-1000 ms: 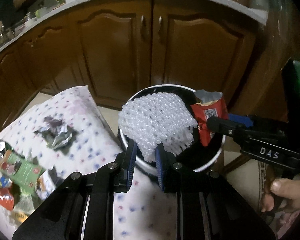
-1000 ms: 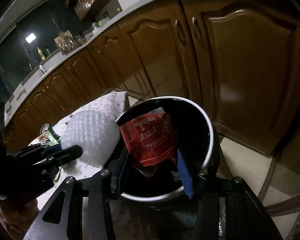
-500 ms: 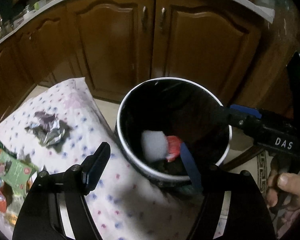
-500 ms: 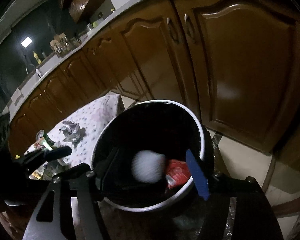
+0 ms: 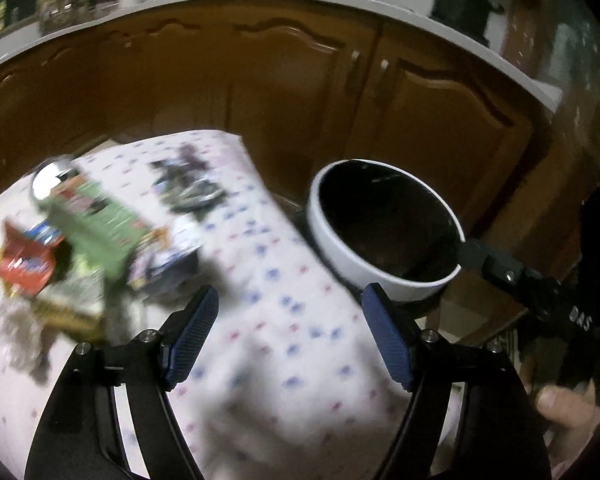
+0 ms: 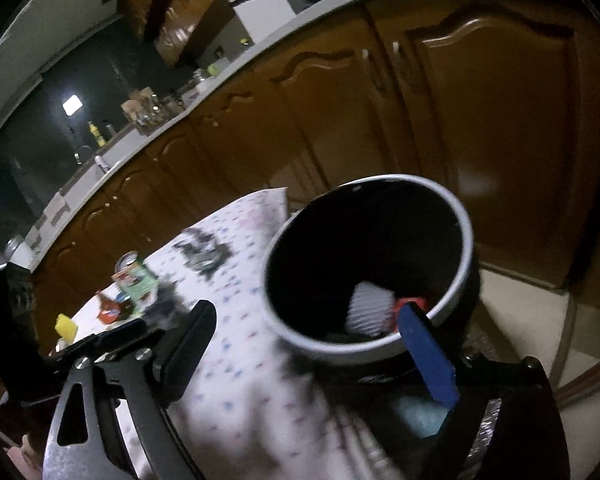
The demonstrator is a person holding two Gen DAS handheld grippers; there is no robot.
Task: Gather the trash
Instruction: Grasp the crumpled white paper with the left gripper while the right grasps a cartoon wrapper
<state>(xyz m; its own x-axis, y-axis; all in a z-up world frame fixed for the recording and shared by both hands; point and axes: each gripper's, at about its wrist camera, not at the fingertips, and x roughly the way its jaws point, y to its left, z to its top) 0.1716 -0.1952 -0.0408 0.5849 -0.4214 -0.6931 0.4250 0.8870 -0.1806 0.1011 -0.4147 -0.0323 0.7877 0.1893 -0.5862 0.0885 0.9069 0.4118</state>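
Glossy varnished wood on the cabinet doors across the upper frame, catching light in soft patches. Matt cloth with small printed dots over the lower middle, smooth and a little creased. Smooth white rim, plastic by the look, on the bin, with a dark, dull inside. White ribbed foam netting and a shiny red foil wrapper within. Crinkled silvery foil at upper middle; glossy printed wrappers at left, blurred. Matt black plastic on the left hand-held gripper, with ribbed blue pads.
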